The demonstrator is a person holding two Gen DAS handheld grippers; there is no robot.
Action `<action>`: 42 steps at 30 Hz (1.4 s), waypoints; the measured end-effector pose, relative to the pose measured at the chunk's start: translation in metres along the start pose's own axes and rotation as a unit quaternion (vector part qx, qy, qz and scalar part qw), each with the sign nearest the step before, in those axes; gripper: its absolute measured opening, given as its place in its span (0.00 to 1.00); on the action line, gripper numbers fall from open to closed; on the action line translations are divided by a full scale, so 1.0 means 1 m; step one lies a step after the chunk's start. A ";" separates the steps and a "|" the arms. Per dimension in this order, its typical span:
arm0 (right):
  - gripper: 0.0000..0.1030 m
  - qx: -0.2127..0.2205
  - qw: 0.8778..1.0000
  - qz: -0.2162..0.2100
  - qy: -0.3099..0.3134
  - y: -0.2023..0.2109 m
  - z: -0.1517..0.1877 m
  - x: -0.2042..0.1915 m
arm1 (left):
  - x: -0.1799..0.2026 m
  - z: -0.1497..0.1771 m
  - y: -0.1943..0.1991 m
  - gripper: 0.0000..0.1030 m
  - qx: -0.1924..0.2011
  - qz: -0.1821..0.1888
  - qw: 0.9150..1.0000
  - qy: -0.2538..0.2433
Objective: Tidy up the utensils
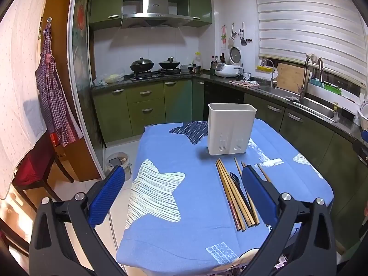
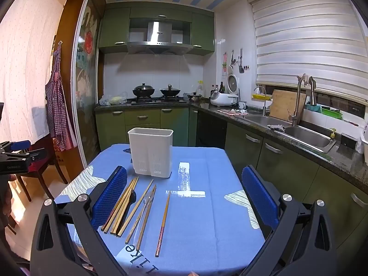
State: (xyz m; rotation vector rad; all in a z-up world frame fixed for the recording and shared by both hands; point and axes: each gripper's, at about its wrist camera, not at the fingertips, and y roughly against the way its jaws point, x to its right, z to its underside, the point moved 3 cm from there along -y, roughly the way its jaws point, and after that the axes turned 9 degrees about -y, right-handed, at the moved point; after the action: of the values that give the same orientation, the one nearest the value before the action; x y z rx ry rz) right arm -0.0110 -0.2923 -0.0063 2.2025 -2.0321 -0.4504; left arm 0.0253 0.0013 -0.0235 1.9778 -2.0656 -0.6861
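A green-cabinet kitchen lay behind the blue-clothed desk [image 2: 207,218]; the left tool [image 1: 182,179] hung wide open, empty; chopsticks [image 2: 122,209] lay before the white holder [image 2: 150,151]; the right tool [image 2: 184,181] gaped empty

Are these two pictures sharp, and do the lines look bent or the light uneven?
Left wrist view: sharp, but the white window blind bows outward, with warm glare at lower left. Right wrist view: also sharp; the white plastic utensil holder casts a soft shadow; corners are dark.
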 end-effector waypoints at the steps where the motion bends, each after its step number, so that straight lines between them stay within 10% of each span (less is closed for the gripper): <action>1: 0.96 0.000 1.000 0.000 0.000 0.000 0.000 0.000 | 0.000 0.000 0.000 0.94 0.000 0.000 1.000 0.000; 42: 0.96 -0.014 1.000 -0.002 -0.007 -0.026 0.029 -0.005 | -0.003 0.003 -0.003 0.94 -0.009 0.000 1.000 0.000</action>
State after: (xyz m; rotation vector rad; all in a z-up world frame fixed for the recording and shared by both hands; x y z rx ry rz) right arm 0.0055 -0.2812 -0.0400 2.1933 -2.0159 -0.4950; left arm 0.0269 0.0047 -0.0268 1.9678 -2.0523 -0.7011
